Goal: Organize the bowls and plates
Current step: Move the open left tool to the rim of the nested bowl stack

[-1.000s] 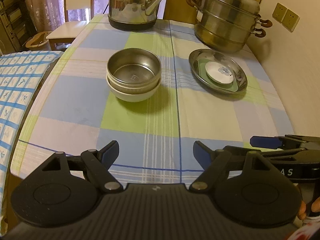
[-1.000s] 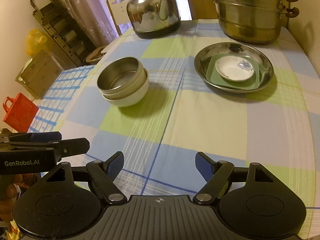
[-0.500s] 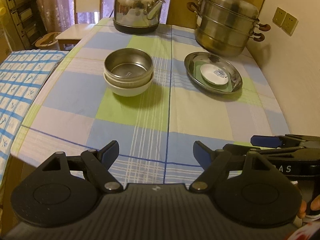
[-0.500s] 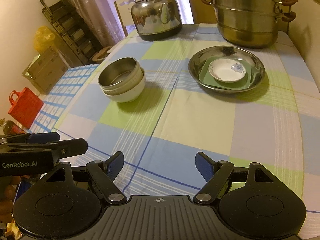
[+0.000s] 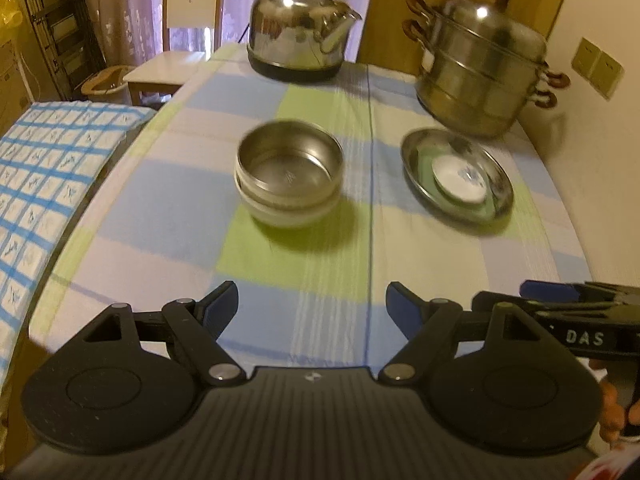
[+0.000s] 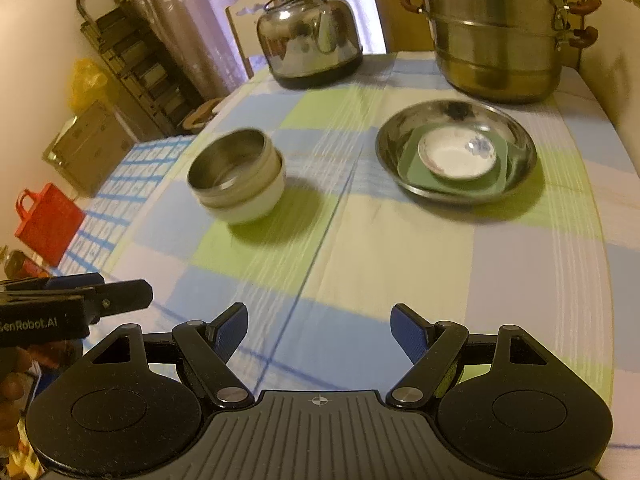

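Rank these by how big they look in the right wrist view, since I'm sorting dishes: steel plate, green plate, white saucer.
1. steel plate
2. green plate
3. white saucer
They sit nested, equally near, so the order is clear.

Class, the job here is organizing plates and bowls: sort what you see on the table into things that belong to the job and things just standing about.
Belongs to the job:
steel bowl
white bowl
steel plate
green plate
small white dish

Just standing about:
kettle
steamer pot

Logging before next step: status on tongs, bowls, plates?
Left tongs and right tongs open, empty, near table edge. Steel bowl nested in white bowl; small dish in steel plate. Path clear.
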Available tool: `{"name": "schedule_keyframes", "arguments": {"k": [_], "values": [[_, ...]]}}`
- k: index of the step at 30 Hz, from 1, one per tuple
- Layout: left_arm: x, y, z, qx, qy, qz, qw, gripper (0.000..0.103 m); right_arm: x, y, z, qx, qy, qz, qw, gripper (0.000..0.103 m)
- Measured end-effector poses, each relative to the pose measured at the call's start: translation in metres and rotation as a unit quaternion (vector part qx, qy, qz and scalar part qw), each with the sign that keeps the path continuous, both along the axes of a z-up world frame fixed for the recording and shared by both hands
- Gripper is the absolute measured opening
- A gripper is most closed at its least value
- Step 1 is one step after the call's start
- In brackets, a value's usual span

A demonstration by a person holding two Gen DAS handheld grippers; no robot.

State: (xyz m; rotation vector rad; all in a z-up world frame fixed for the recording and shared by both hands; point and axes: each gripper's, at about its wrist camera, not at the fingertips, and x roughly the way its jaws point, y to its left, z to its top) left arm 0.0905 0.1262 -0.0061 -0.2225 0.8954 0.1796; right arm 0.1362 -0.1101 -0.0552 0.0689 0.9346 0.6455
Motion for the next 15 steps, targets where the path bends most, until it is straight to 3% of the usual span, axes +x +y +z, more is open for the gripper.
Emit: {"name": "schedule_keyframes", "arguments": {"k": [5, 15], "values": [[0.043, 0.037, -0.001, -0.003, -0.006, 0.002, 1.0000, 0.078, 0.031, 0.032, 0.006, 0.011, -0.004, -0.010, 1.000, 0.078], [0.123, 0.095, -0.029, -0.011, 0.020, -0.007, 0.9997, 0.065, 0.099, 0.121, -0.006, 0.019, -0.001, -0.016, 1.000, 0.078]]}}
